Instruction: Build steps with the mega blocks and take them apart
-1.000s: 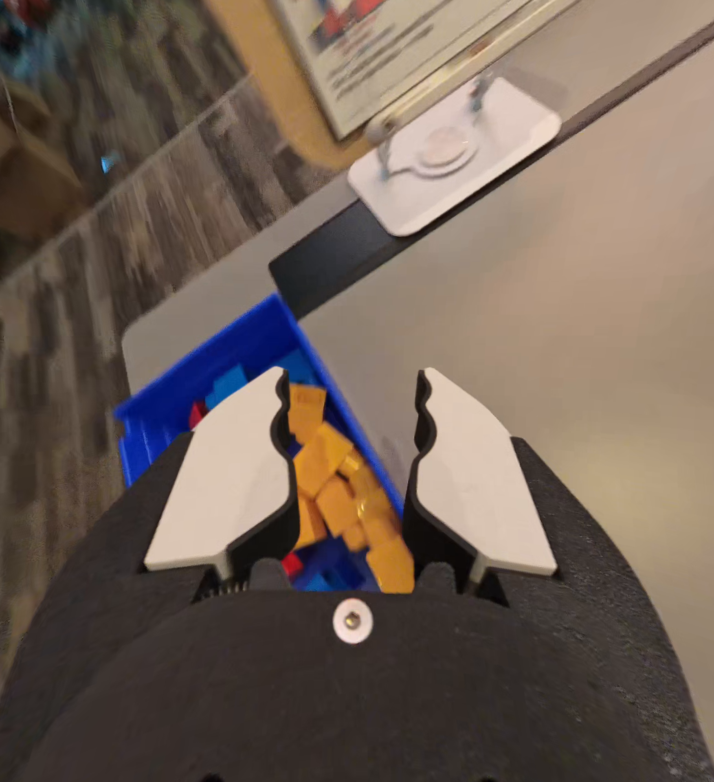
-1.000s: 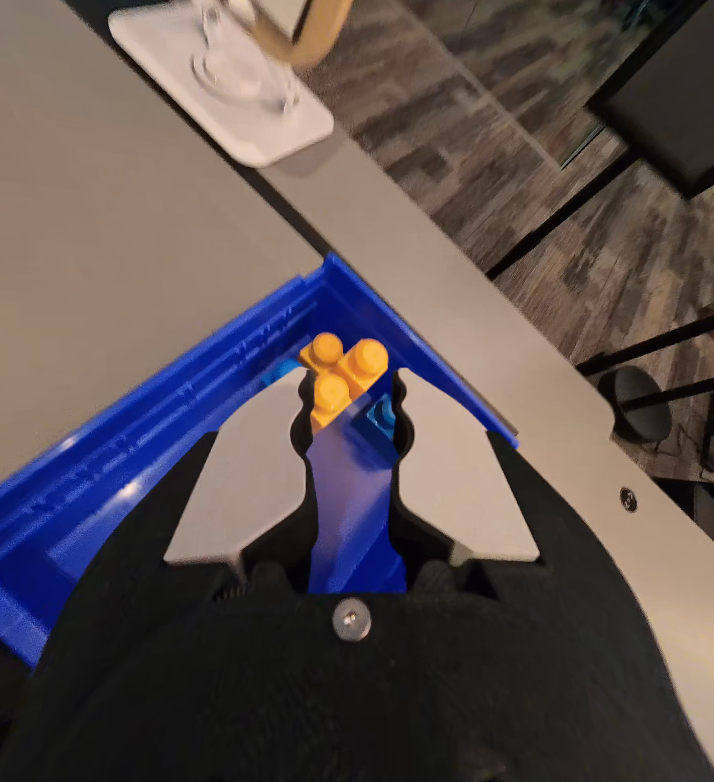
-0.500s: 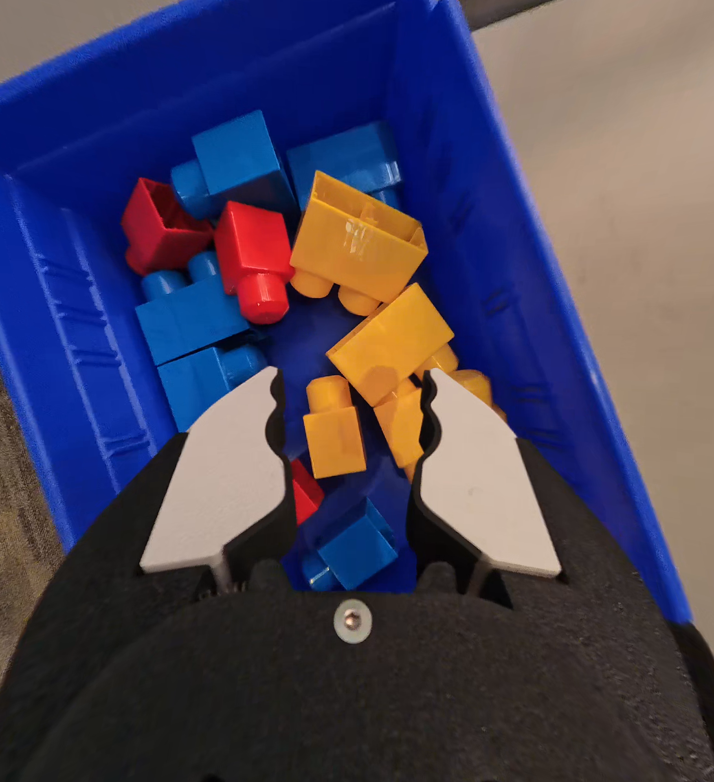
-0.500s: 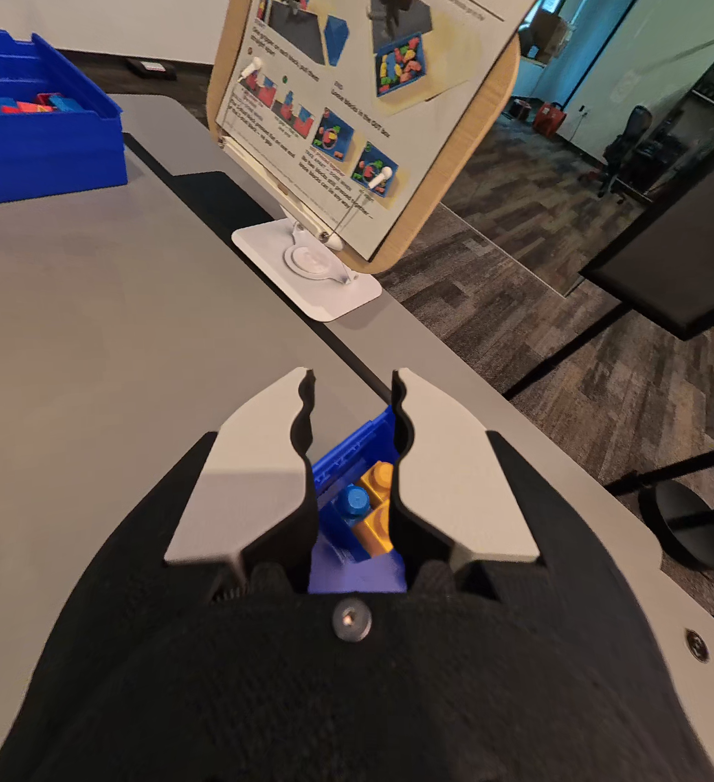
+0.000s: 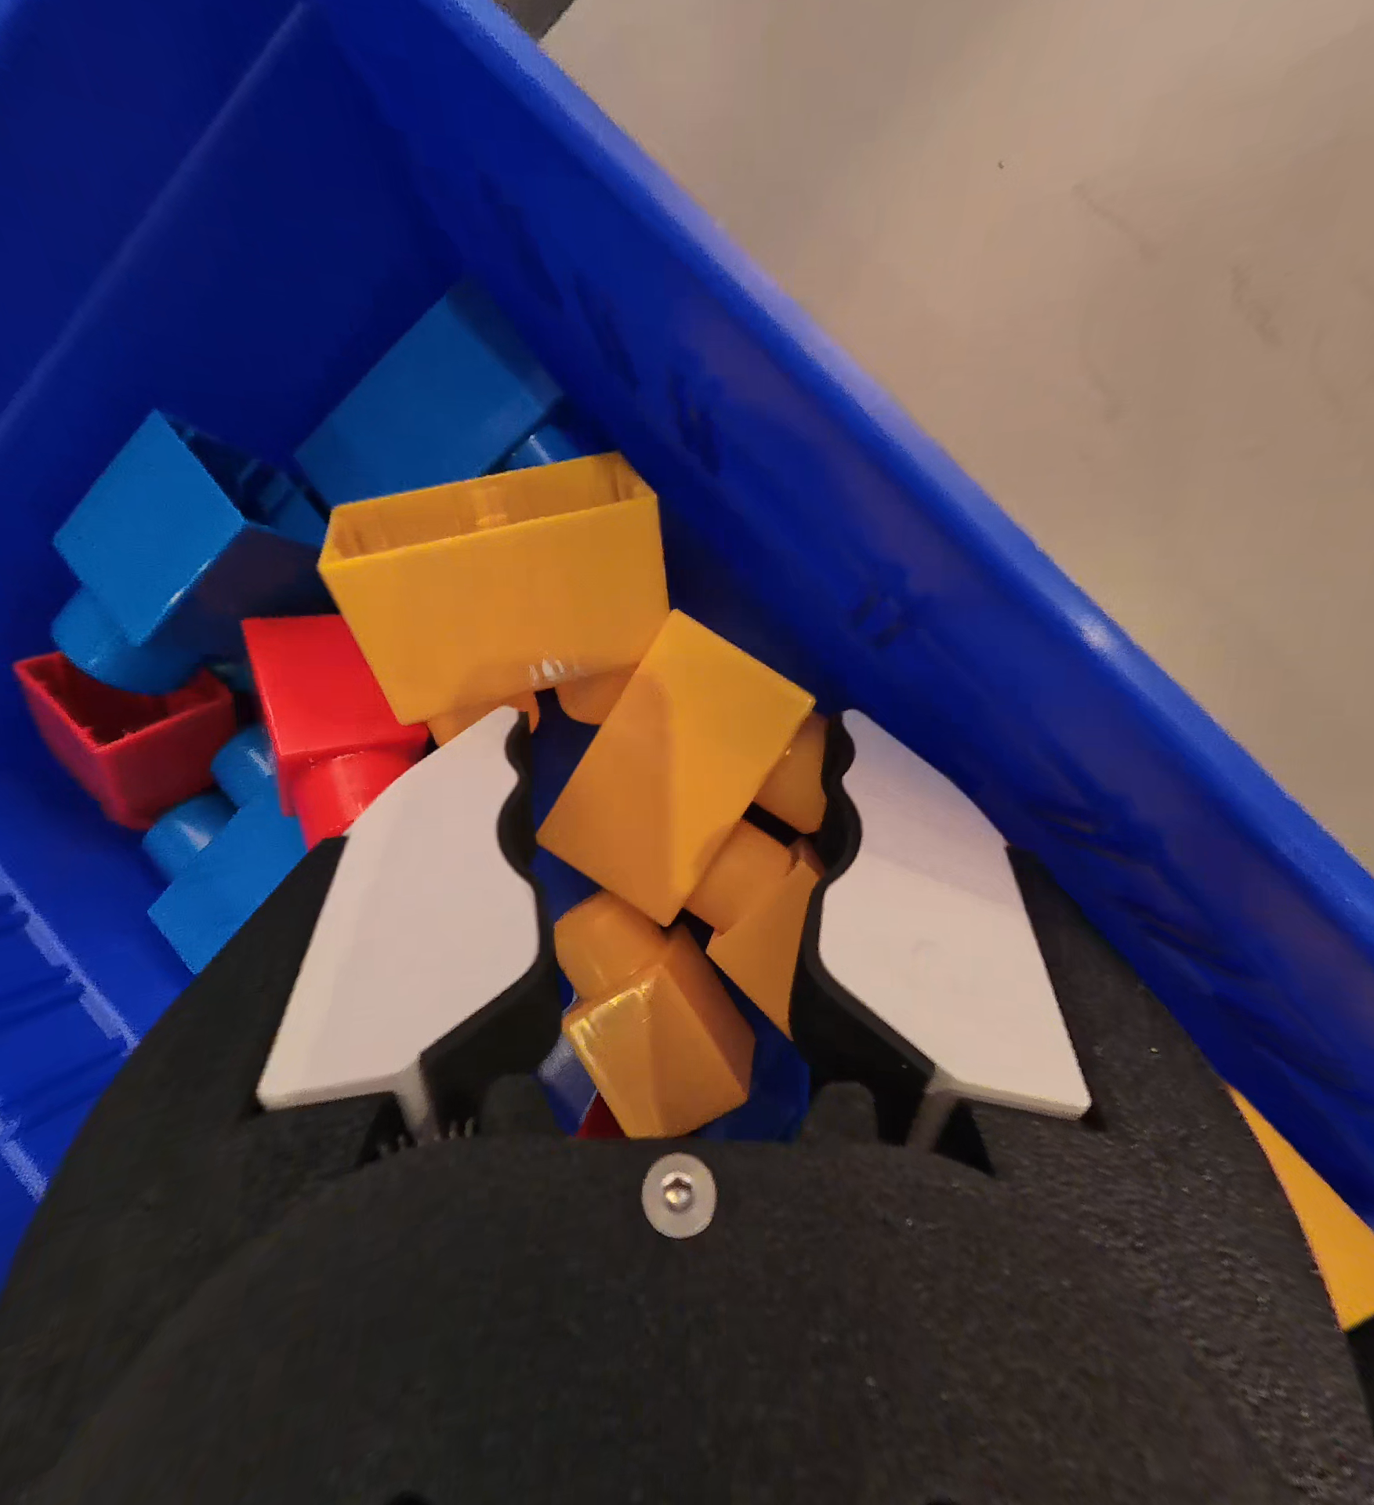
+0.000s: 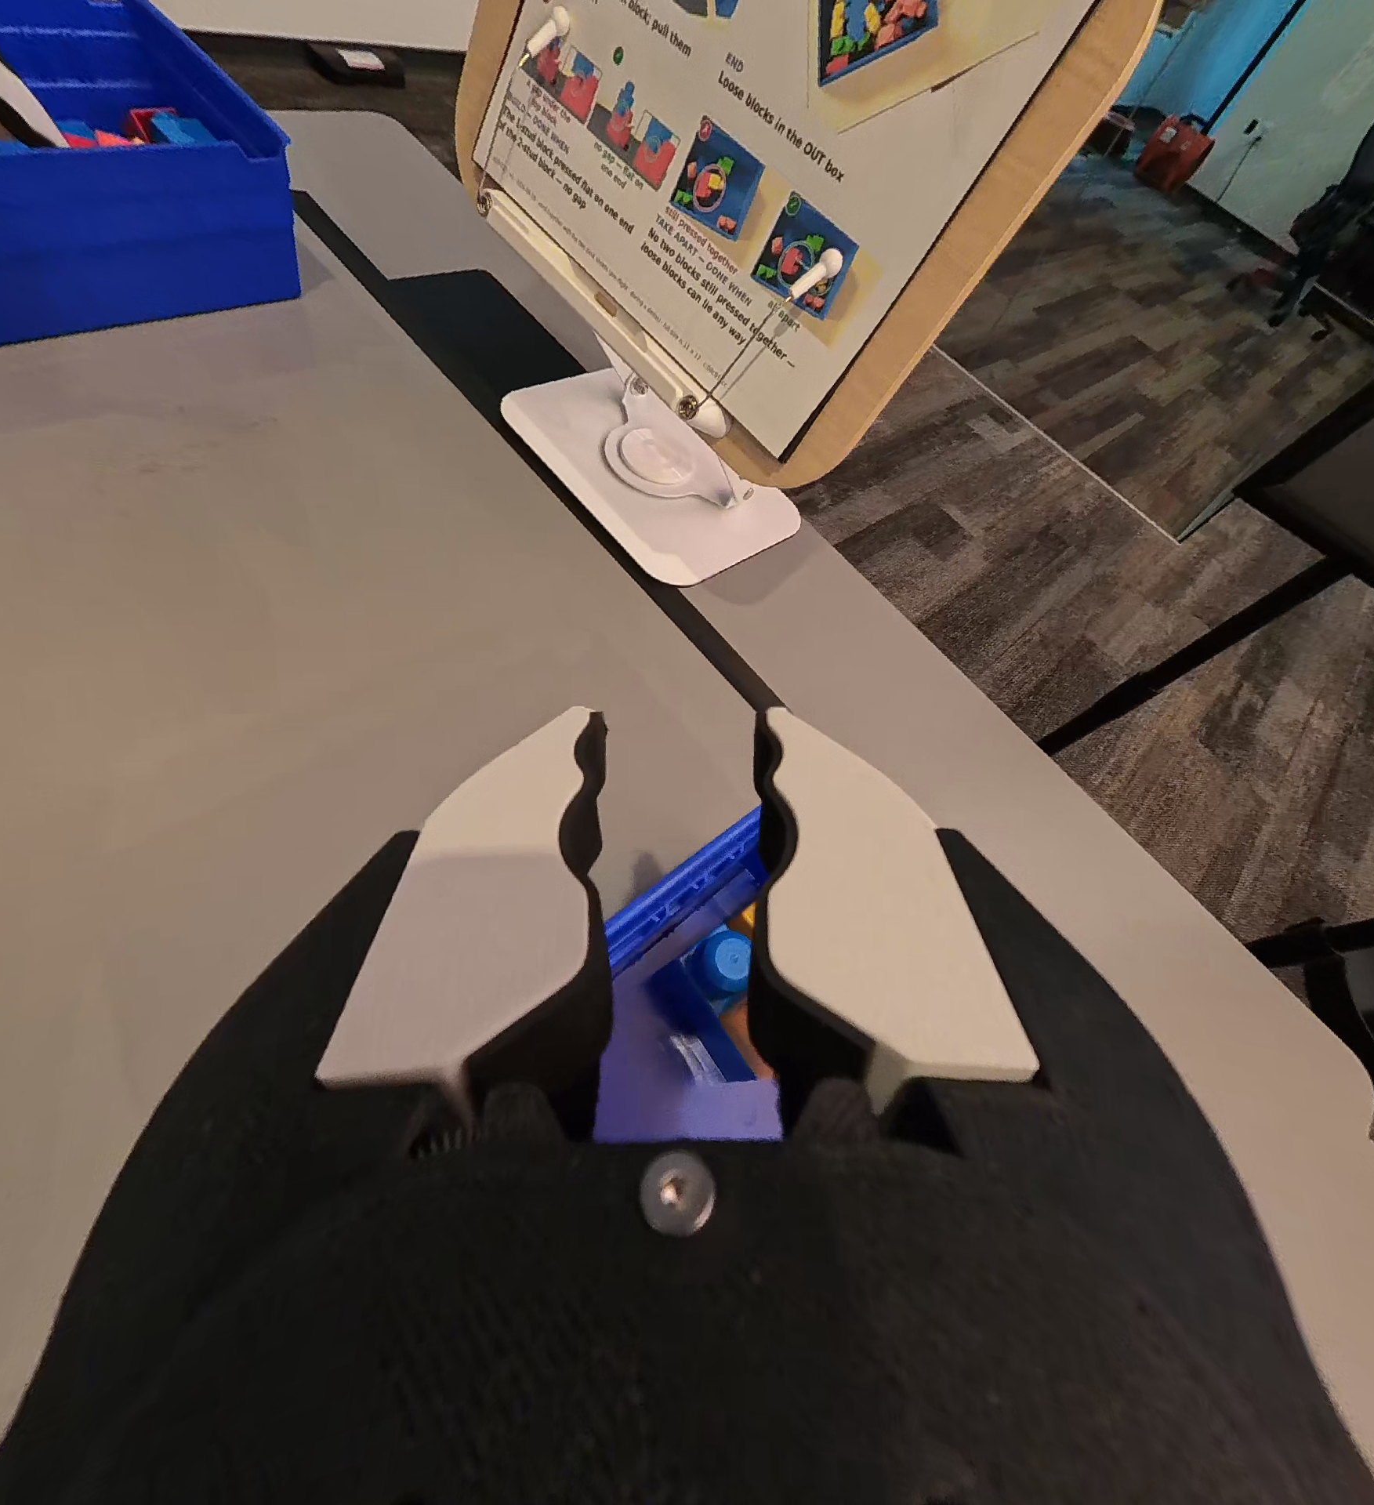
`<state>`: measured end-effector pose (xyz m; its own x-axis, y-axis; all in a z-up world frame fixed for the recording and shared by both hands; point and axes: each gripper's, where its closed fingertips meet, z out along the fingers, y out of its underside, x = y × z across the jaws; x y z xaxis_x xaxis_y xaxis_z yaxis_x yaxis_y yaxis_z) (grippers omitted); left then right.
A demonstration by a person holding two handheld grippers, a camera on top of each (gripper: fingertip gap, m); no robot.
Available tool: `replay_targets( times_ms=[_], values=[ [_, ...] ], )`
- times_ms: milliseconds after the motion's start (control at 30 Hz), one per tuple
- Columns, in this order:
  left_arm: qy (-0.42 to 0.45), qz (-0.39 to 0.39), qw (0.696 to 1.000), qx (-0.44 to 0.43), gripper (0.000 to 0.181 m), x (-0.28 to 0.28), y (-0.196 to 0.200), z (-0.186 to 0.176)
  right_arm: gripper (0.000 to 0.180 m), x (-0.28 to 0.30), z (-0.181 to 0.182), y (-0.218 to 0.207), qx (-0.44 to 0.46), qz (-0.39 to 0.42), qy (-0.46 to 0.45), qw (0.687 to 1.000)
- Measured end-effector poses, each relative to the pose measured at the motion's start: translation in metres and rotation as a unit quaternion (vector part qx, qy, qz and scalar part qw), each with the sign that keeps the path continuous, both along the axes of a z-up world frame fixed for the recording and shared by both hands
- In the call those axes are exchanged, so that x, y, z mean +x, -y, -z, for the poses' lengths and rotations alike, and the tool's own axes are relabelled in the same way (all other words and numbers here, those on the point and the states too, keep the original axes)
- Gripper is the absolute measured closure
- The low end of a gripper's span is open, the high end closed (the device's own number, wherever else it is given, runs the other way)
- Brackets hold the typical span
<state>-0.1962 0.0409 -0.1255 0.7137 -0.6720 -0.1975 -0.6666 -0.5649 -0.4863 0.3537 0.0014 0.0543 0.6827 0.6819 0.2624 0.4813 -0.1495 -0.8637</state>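
My left gripper (image 5: 675,802) hangs low inside the blue bin (image 5: 911,505) of loose mega blocks, fingers apart and straddling a tilted yellow block (image 5: 667,782), its long axis running diagonally across the gap; nothing is clamped. A larger yellow block (image 5: 496,594) lies just beyond the fingertips, red and blue ones to the left. My right gripper (image 6: 679,802) hovers above a second bin (image 6: 683,888) on the grey tabletop (image 6: 260,570), fingers apart and empty. The left looks nearer a pick.

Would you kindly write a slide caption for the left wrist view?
Open left tongs reach into a blue bin of loose mega blocks, fingers either side of a tilted yellow block.
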Motion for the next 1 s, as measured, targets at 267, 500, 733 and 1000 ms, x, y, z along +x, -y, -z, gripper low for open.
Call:
replay_targets(
  times_ms=[267,500,733,1000],
  values=[
    [-0.003,-0.003,1.0,-0.027,0.113,-0.012,0.004,0.005,0.144,-0.002,0.004,0.001,-0.01,-0.01,-0.005,1.0],
    [-0.021,0.008,0.999,-0.028,0.11,-0.014,0.003,0.011,0.144,-0.006,0.018,-0.005,-0.029,-0.01,0.011,0.999],
    [-0.038,0.019,0.999,-0.024,0.124,-0.012,0.004,0.009,0.144,-0.009,0.022,-0.006,-0.034,-0.013,0.017,0.999],
    [-0.04,-0.034,0.998,0.025,0.132,-0.029,0.004,-0.024,0.144,-0.007,0.019,-0.006,-0.029,-0.013,0.011,0.999]
  ],
)
